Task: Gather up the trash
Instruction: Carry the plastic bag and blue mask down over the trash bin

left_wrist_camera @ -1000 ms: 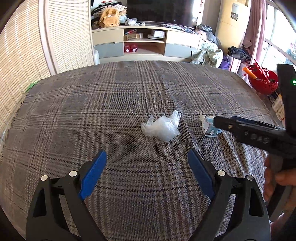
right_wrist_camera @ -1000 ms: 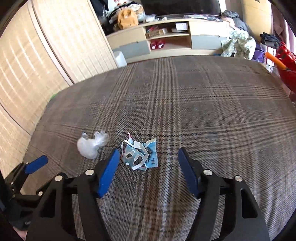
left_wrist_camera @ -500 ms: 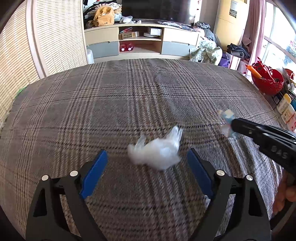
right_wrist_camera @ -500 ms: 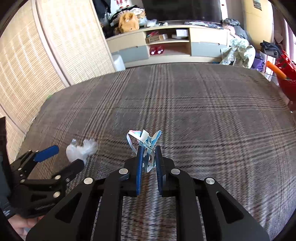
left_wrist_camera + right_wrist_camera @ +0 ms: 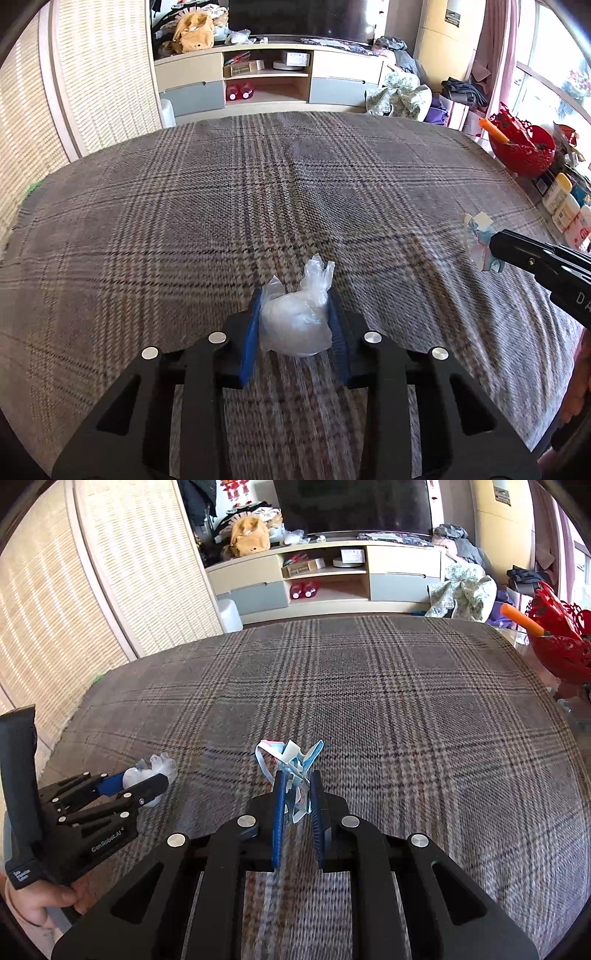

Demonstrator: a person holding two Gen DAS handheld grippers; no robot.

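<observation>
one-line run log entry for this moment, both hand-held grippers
left hand-held gripper: shut on clear plastic wad | right hand-held gripper: shut on blue-white wrapper | surface: plaid cloth

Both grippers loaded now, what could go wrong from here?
1. The left gripper squeezes a soft clear plastic wad; slippery film might slide out when lifted.
2. The right gripper pinches the crumpled blue face mask low, with loops sticking out loose; it may slip free or catch.
3. No bin is in view, so the carry could be long.
</observation>
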